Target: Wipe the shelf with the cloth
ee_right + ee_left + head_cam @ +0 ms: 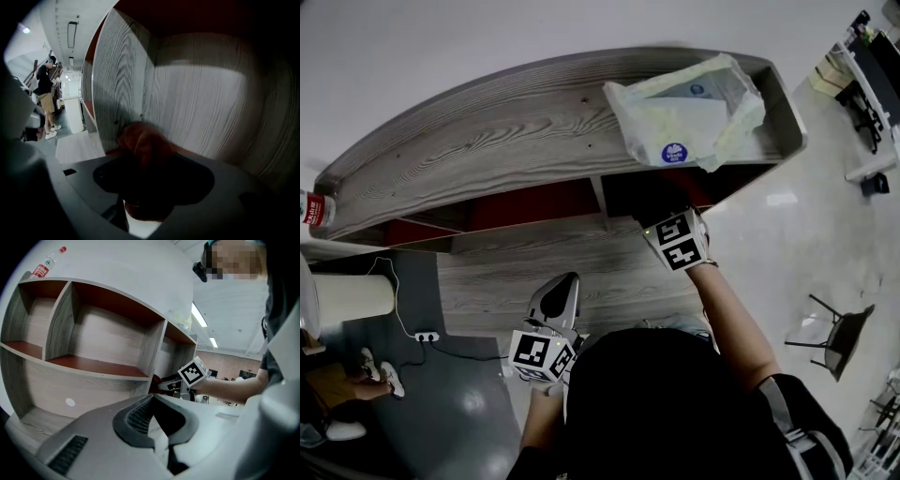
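The wood-grain shelf unit (487, 141) has red-lined compartments. My right gripper (150, 164) reaches into the compartment under the shelf's right end; in the head view only its marker cube (680, 242) shows. A bunched red cloth (143, 140) lies on the compartment floor between its jaws, against the left side wall. The jaws stand wide around it and do not squeeze it. My left gripper (560, 286) hangs low in front of the shelf near the person's body, its jaws together and nothing in them. From the left gripper view the right gripper's cube (193, 372) shows at the compartment mouth.
A pale plastic bag (689, 117) lies on the shelf top at the right. A bottle with a red label (314, 208) stands at its left end. A power strip (427, 336) and shoes (380, 370) lie on the floor at left, a chair (834, 333) at right. A person (45, 93) stands far off.
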Demonstrator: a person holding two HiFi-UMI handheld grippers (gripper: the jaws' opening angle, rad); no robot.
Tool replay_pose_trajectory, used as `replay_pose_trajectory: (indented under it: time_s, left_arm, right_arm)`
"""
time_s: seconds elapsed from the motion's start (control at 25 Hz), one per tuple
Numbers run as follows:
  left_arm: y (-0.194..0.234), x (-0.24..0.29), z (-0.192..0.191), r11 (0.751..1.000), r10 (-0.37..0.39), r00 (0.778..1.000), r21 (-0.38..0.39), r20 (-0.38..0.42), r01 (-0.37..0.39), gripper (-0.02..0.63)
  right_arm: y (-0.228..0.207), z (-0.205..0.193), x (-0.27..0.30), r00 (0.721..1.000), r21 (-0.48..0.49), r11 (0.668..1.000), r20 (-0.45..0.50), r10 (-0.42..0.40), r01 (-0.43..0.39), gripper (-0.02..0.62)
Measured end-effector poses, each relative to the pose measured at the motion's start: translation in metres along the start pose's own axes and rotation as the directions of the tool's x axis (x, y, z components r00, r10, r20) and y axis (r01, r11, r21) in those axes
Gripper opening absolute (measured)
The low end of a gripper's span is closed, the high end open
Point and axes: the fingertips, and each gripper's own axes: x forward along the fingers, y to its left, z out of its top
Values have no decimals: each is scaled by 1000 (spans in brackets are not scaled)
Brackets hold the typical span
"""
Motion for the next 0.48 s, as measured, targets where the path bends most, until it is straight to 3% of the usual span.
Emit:
replay_pose_trajectory:
  time_s: [0.2,0.48]
  left_arm:
    - [-1,0,-2,1000,-5,1000,0,-3,5,5]
    - [1,-3,0,1000,-4,1000,-4,2,4,5]
  right_arm:
    - [14,4,8,998,-43,998,-54,43,-45,115]
    - [31,15,10,990,87,987,-30,138,-135,87]
